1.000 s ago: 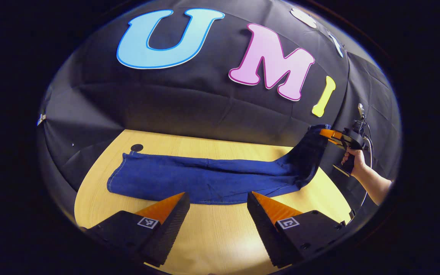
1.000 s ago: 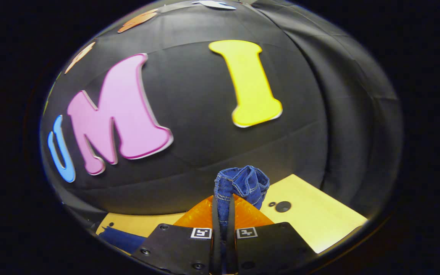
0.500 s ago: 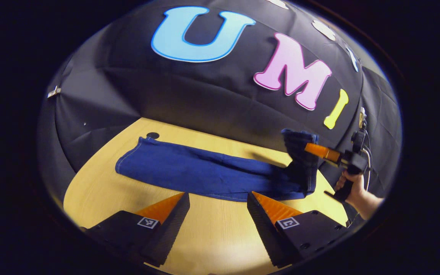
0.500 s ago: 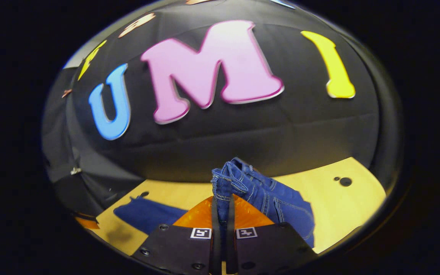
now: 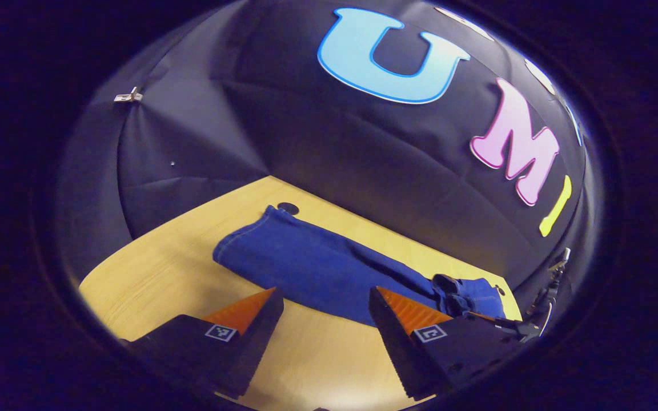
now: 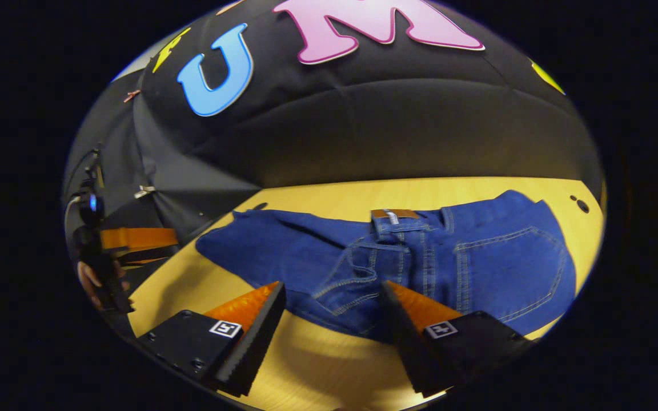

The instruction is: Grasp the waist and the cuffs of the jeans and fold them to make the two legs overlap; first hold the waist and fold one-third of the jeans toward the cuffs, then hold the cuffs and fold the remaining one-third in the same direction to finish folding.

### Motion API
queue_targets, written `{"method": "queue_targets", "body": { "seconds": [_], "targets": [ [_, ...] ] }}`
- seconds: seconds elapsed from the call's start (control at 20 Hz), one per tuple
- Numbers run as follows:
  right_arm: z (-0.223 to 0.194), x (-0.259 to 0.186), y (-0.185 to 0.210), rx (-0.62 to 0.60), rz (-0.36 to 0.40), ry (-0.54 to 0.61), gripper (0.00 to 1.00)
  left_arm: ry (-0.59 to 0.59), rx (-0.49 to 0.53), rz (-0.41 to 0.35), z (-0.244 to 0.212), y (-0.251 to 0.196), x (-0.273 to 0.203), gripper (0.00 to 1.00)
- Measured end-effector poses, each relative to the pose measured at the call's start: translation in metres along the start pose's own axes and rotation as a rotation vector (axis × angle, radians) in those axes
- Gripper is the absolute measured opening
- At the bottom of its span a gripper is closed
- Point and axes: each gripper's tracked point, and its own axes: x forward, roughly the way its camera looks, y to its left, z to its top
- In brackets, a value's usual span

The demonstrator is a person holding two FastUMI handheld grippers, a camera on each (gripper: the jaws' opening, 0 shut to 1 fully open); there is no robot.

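Blue jeans (image 5: 306, 262) lie flat across the wooden table (image 5: 152, 268), legs overlapping. The cuffs (image 5: 240, 240) point to the far left. The waist (image 6: 394, 216) is folded back over the legs, with a back pocket (image 6: 506, 257) facing up. My right gripper (image 6: 333, 285) is open just above the near edge of the folded waist part and holds nothing. My left gripper (image 5: 323, 292) is open over the table in front of the legs, a short way from the cloth. In the right gripper view the left gripper (image 6: 172, 245) shows near the cuffs (image 6: 220, 240).
The booth's black cloth wall rises right behind the table. A small round hole (image 5: 288, 208) sits in the tabletop by the cuffs, and another hole (image 6: 580, 202) lies past the folded end. A hand (image 6: 86, 279) holds the left gripper.
The right gripper carried the lifted waist over the legs, laid it down and opened. The left gripper's view swung toward the cuffs.
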Motion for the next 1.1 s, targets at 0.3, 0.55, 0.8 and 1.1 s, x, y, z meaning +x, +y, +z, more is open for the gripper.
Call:
{"method": "queue_targets", "body": {
  "seconds": [0.3,0.55,0.8,1.1],
  "targets": [
    [-0.008,-0.038,-0.004,-0.088,-0.069,-0.032,0.95,-0.005,0.114,0.138,0.025,0.082,0.073,0.97],
    [-0.023,-0.065,-0.033,-0.054,-0.135,0.018,0.89,0.076,0.194,0.166,0.013,0.109,0.112,0.96],
    [-0.036,-0.080,-0.059,-0.023,-0.195,0.048,0.98,0.142,0.313,0.144,0.006,0.099,0.116,0.89],
    [-0.054,-0.084,-0.052,-0.008,-0.185,0.082,0.98,0.157,0.287,0.015,-0.003,0.075,0.121,0.30]
  ]
}}
